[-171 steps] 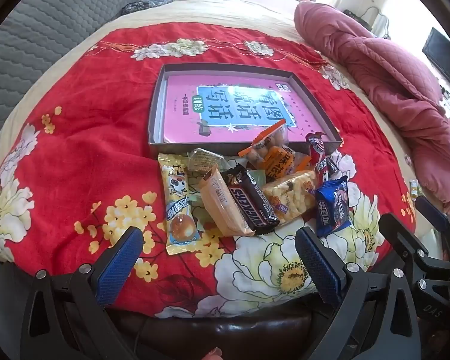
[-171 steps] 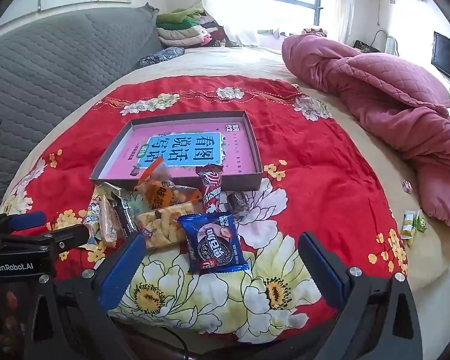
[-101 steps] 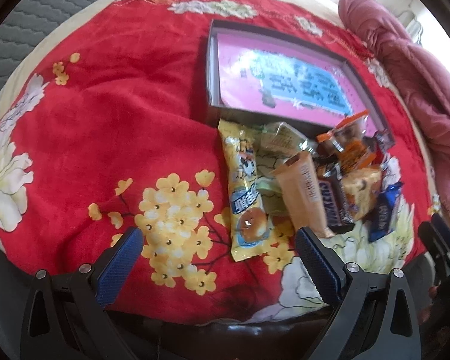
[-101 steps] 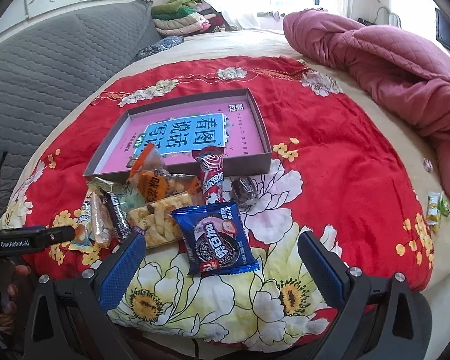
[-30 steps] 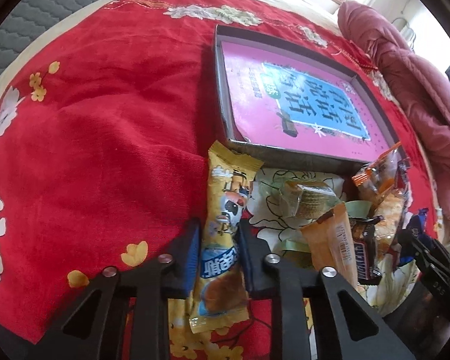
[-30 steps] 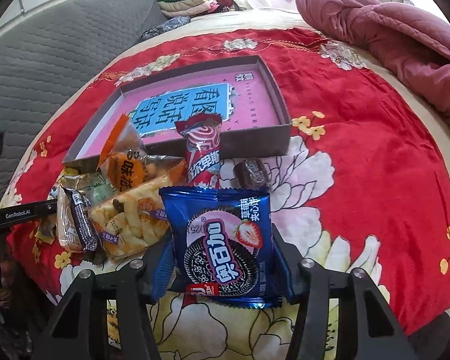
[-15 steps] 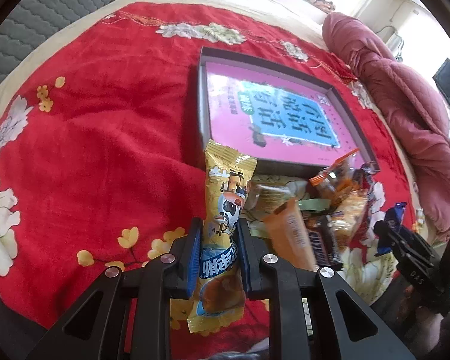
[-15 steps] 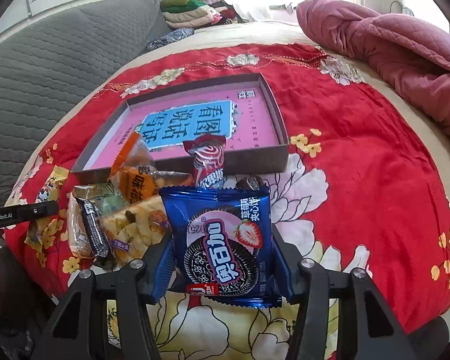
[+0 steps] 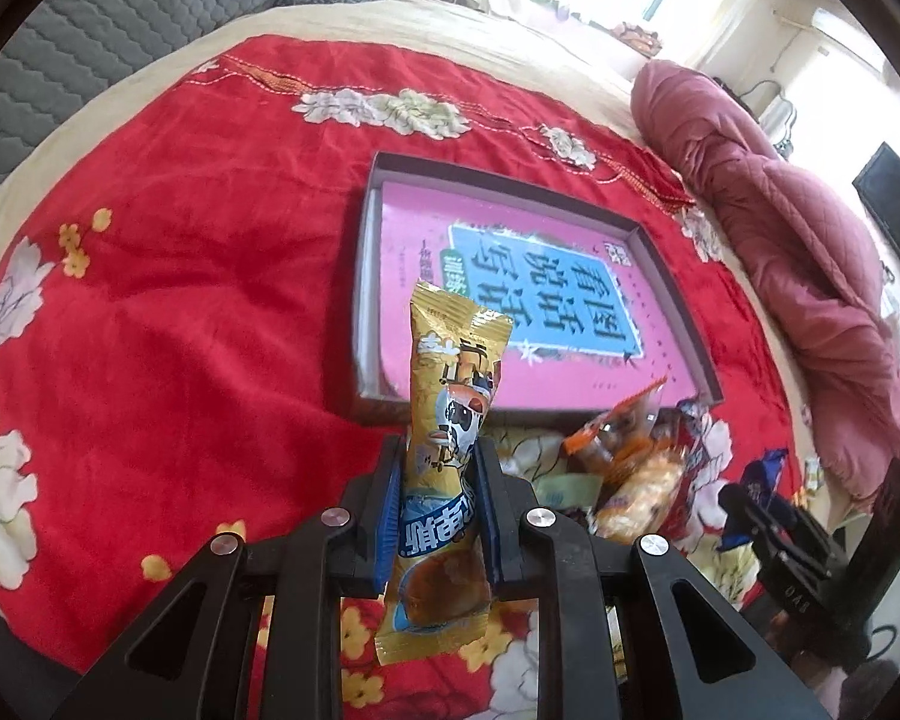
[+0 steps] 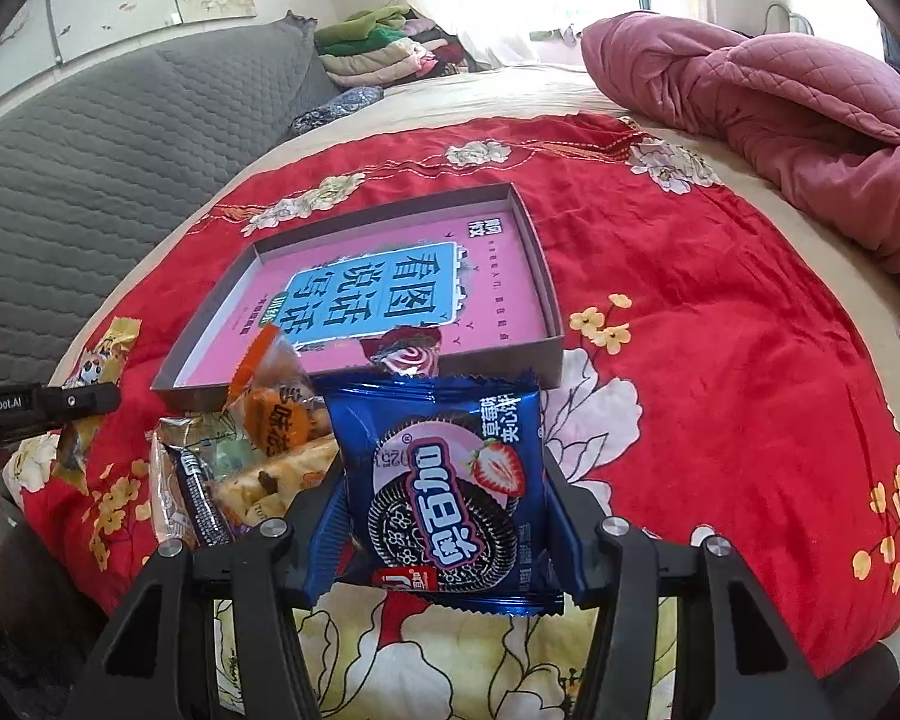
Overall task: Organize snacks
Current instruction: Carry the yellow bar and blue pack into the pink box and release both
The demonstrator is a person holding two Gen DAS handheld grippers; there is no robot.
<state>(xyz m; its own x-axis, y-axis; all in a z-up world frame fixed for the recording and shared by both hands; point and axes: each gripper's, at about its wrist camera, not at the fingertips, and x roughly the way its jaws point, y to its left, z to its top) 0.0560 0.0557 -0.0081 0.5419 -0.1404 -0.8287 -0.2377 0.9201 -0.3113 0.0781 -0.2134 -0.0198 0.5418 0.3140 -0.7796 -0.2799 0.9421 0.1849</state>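
Snacks: one gold packet (image 9: 450,420) in left tool (image 9: 438,483), one blue packet (image 10: 444,492) in right tool (image 10: 444,516)

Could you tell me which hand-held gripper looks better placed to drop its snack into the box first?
Left, probably. The left hand-held gripper holds the yellow snack packet with its top already overlapping the box edge; the right hand-held gripper holds the blue cookie packet short of the box wall.

One shallow box (image 10: 555,324), one pink book (image 10: 498,294), two held snack packets, several piled loose.
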